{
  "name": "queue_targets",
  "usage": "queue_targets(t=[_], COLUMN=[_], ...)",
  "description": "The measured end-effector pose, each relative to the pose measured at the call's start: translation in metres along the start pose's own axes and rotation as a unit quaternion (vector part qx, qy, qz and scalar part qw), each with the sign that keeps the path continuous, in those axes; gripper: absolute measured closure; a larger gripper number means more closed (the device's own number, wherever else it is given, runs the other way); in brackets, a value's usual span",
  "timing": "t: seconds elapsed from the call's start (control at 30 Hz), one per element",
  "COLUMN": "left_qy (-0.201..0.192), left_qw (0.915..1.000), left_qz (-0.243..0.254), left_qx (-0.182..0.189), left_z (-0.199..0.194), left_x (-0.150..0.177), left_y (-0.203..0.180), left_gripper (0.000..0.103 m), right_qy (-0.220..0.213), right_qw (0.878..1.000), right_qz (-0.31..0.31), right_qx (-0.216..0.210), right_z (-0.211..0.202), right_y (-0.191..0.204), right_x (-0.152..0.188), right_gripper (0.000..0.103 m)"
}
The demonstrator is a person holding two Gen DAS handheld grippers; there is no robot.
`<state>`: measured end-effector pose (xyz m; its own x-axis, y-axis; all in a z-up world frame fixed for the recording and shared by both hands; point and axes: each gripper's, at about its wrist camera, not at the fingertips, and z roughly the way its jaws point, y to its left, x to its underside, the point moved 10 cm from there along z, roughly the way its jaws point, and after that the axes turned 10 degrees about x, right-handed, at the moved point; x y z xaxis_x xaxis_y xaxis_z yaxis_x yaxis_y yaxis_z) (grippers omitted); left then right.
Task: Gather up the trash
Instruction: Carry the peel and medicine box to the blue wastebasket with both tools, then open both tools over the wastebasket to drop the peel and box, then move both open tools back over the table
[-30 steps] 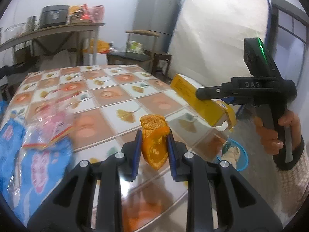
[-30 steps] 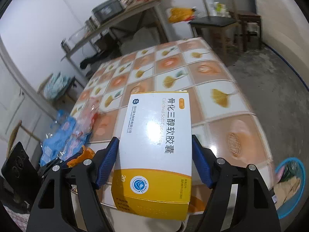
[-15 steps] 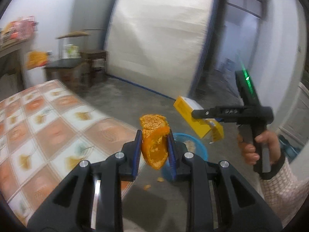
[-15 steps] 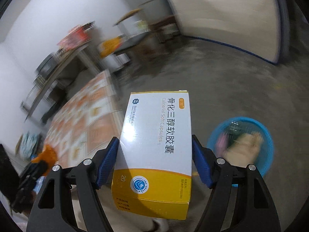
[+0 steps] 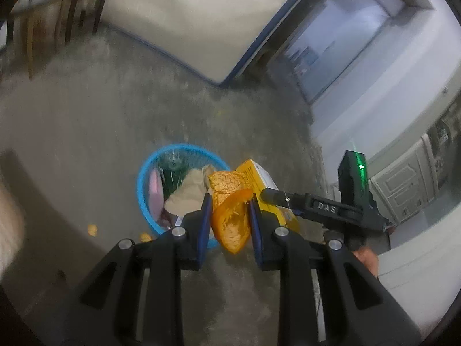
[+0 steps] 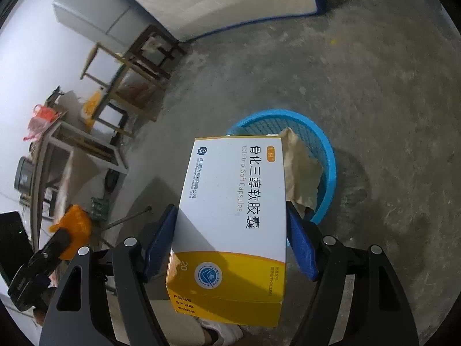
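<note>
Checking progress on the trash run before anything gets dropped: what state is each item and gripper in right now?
left gripper: shut on the orange peel.
orange peel: clamped, held above the floor near the bin.
right gripper: shut on the medicine box.
medicine box: closed, held in the air, not yet dropped.
blue basket bin: upright on the floor, already holding crumpled paper.

Orange peel [image 5: 230, 216] and white-yellow medicine box [image 6: 230, 216] — above blue basket [image 6: 328, 155].
</note>
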<state>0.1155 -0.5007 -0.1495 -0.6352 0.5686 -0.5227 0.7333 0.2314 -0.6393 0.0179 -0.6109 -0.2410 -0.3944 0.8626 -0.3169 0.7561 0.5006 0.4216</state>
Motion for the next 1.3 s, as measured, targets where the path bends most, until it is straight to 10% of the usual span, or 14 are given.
queue_targets(t=[0.17,0.3,0.7,0.93,1.3], left_qy=[0.035,0.054,0.025,-0.041,-0.119], left_qw=[0.9986,0.9950,0.9972,0.9980,0.9886], left_qz=[-0.037,-0.065,-0.050,-0.022,-0.019], left_qx=[-0.016,-0.052,-0.051,-0.042,-0.091], left_z=[0.071,0.112,0.085,0.014,-0.187], left_x=[-0.007,0.000,-0.010,-0.010,0.059], left_y=[0.041,0.080,0.075,0.027,-0.002], left_gripper=[0.078,0.053,0.042,0.042,0.032], right_qy=[0.004,0.010,-0.032,-0.066,-0.069], right_qw=[1.000,0.999,0.997,0.996,0.995], right_qz=[0.015,0.012,0.031,0.053,-0.009], right_qx=[-0.001,0.029,0.060,0.038,-0.068], right_z=[0.045,0.095,0.089,0.045,-0.010], right_y=[-0.010,-0.031,-0.066,-0.066,0.040], right_x=[-0.015,-0.022,-0.024,-0.021,0.008], right_gripper=[0.031,0.028,0.025,0.025,0.016])
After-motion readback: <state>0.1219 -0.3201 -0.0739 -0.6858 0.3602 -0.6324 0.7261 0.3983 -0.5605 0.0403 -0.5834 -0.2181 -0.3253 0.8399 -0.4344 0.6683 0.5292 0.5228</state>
